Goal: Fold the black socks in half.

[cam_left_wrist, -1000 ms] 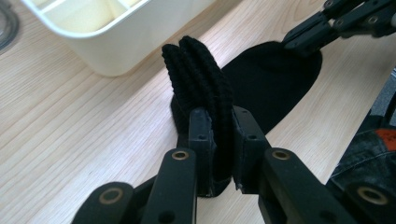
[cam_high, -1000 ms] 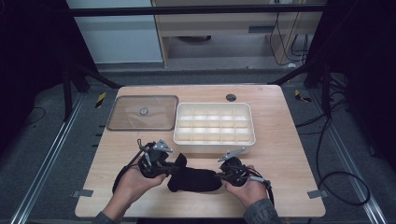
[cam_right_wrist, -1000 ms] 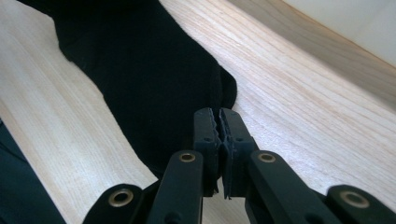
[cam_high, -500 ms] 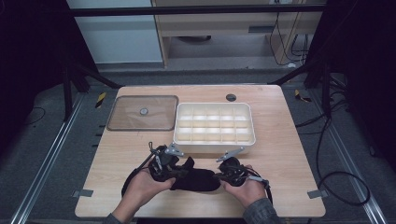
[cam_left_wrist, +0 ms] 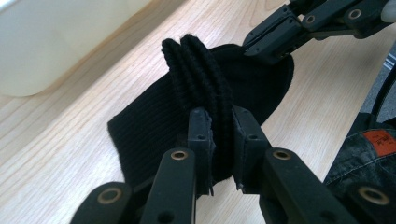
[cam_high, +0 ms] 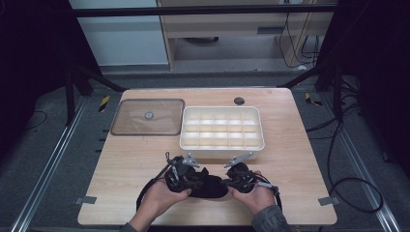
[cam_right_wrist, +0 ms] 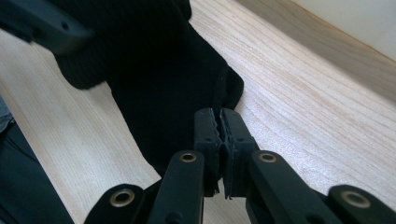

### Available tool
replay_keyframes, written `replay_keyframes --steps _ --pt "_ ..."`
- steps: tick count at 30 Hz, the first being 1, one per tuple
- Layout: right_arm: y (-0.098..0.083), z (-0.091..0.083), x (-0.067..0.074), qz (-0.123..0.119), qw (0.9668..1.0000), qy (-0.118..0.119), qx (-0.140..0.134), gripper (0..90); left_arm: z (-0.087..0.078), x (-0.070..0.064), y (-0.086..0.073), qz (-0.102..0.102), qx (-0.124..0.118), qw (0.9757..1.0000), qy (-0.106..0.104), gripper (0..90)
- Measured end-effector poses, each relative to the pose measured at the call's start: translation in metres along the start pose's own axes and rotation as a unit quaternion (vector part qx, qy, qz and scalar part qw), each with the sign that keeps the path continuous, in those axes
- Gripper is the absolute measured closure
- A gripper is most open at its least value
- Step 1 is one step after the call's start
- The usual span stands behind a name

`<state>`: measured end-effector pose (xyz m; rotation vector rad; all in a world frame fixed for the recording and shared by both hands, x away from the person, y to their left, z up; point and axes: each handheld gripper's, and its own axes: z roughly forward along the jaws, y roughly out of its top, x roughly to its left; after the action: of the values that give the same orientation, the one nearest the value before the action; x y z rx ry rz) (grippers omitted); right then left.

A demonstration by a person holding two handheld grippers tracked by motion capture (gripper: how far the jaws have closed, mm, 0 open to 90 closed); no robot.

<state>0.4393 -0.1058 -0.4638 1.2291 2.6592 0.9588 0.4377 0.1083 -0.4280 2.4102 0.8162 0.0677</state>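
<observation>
Black grippers point(cam_high: 186, 173), brass-ringed screws, grey sleeve point(cam_high: 268, 220)

Lab or test-rig setting, not a home. Pale wood worktop point(cam_high: 145, 159) stands inside a dark metal frame point(cam_high: 87, 79), floor rails point(cam_high: 46, 166) along both sides. Loose cables point(cam_high: 348, 159) trail over grey carpet. Yellow-black hazard tape point(cam_high: 104, 103) marks the floor. Plain cabinet point(cam_high: 121, 36) and wooden furniture point(cam_high: 227, 29) behind.
</observation>
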Motion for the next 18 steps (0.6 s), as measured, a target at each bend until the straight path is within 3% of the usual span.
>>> replay_keyframes --steps 9,18 --pt "-0.001 0.0 -0.001 0.004 1.0 -0.003 0.0 86.6 0.017 -0.005 -0.001 -0.001 0.006 0.9999 -0.014 78.9" --pt "-0.002 0.0 -0.003 0.008 1.0 -0.005 -0.002 84.5 0.029 -0.009 -0.003 0.0 0.011 0.9999 -0.012 78.6"
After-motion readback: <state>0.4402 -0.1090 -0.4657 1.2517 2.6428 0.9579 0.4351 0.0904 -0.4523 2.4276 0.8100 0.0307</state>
